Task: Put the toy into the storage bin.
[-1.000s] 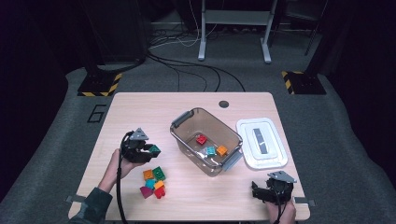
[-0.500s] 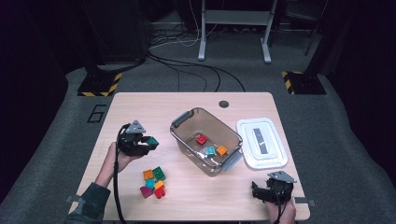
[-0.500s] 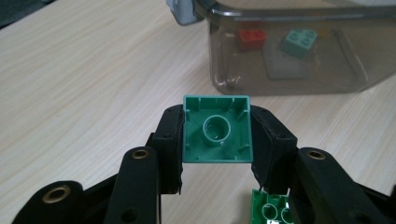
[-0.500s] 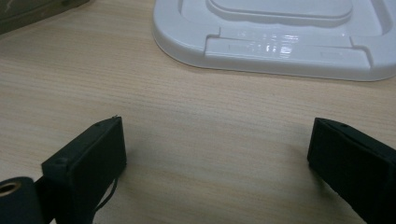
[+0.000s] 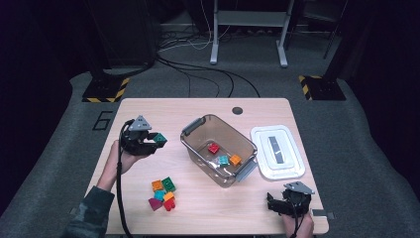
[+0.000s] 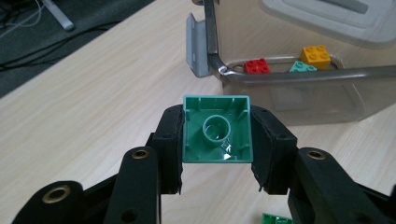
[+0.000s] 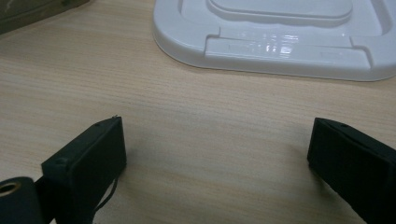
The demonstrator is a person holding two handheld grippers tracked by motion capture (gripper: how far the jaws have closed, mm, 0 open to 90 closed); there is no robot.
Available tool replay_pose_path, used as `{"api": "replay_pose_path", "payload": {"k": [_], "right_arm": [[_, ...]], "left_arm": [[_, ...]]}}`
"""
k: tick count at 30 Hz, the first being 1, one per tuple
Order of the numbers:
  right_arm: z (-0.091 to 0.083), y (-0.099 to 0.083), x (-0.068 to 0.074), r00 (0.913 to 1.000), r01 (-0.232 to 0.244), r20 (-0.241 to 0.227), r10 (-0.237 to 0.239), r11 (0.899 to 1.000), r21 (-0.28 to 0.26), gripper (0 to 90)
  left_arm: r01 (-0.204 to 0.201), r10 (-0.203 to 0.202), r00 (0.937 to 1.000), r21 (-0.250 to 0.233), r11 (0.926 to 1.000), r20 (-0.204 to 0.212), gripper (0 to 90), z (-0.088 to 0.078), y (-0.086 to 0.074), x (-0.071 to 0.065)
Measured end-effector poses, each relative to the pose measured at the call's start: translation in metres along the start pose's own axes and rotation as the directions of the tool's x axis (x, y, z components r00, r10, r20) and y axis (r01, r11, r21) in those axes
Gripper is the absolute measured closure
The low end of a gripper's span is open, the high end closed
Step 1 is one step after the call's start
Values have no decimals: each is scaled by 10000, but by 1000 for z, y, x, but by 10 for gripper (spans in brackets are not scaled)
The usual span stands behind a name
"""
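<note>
Two grippers are under my control. My left gripper (image 5: 151, 142) has its jaws clamped on a green block (image 6: 217, 130), hollow underside facing its camera, held above the worktop (image 5: 198, 106) on the left side, well apart from the clear tub (image 5: 219, 149). My right gripper (image 5: 278, 204) sits low at the near right corner, jaws spread wide with nothing between them, bare wood underneath and the white lid (image 7: 275, 37) just beyond. Inside the tub I see a red block (image 5: 214, 148), a teal block (image 5: 222, 160) and an orange block (image 5: 235, 159). Near the front edge, left of the tub, a small cluster of loose blocks (image 5: 163, 193) lies on the worktop.
</note>
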State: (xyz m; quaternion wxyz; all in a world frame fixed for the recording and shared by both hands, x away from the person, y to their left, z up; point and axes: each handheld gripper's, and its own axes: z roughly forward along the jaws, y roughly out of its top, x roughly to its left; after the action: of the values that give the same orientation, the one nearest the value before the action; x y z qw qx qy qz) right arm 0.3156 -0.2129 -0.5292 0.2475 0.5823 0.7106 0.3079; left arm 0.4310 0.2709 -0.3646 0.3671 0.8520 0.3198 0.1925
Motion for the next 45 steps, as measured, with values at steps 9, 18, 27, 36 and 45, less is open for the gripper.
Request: {"api": "replay_pose_path", "payload": {"k": [9,18,27,36,45], "right_arm": [[0,0,0,10000,-4,6,4,10000,3,35],[0,0,0,10000,18,1,-18,10000,-4,35],[0,0,0,10000,0,6,0,10000,1,35],[0,0,0,10000,14,-3,-14,10000,2,35],[0,0,0,10000,8,-3,-8,10000,0,35]], "left_arm": [[-266,261,9993,-184,9995,-275,586,-6,19,3],[-514,504,9983,-331,9981,-297,586,-9,39,5],[-796,788,9968,-491,9956,-165,586,-5,61,0],[-1065,1066,9943,-492,9931,-17,586,8,78,-9],[-1319,1325,9910,-290,9908,194,585,26,88,-18]]}}
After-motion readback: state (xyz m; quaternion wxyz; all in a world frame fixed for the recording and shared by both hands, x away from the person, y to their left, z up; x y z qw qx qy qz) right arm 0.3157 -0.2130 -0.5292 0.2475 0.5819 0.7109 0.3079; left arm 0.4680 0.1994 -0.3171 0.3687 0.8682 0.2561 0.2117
